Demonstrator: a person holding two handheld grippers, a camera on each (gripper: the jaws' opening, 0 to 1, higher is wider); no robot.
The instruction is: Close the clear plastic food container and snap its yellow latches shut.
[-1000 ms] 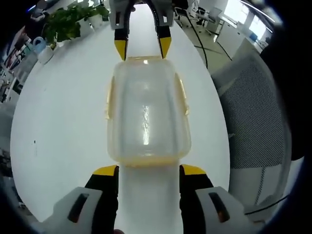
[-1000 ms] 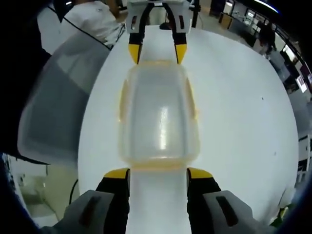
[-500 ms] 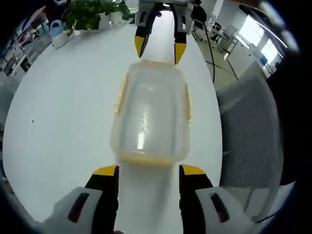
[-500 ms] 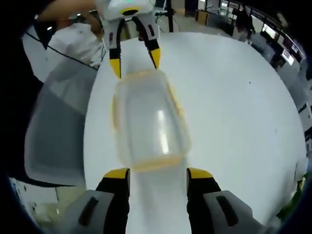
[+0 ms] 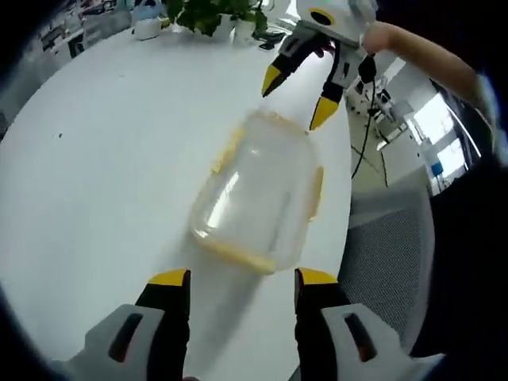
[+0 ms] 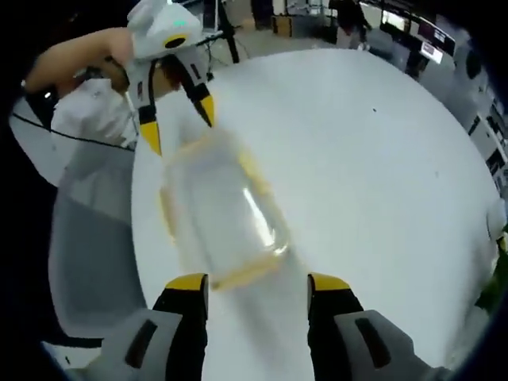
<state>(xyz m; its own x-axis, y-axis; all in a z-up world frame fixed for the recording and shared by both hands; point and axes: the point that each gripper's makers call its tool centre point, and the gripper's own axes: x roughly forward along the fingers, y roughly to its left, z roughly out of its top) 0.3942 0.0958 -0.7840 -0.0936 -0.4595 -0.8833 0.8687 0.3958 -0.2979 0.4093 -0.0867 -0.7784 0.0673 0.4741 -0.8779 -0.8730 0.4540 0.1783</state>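
Clear container, lid on, nothing visible inside, on white table; both claws released.

Left tongs and right tongs face each other, jaws spread.

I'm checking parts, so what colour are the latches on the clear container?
Yellow latches on the clear container, sharpest in the left gripper view.
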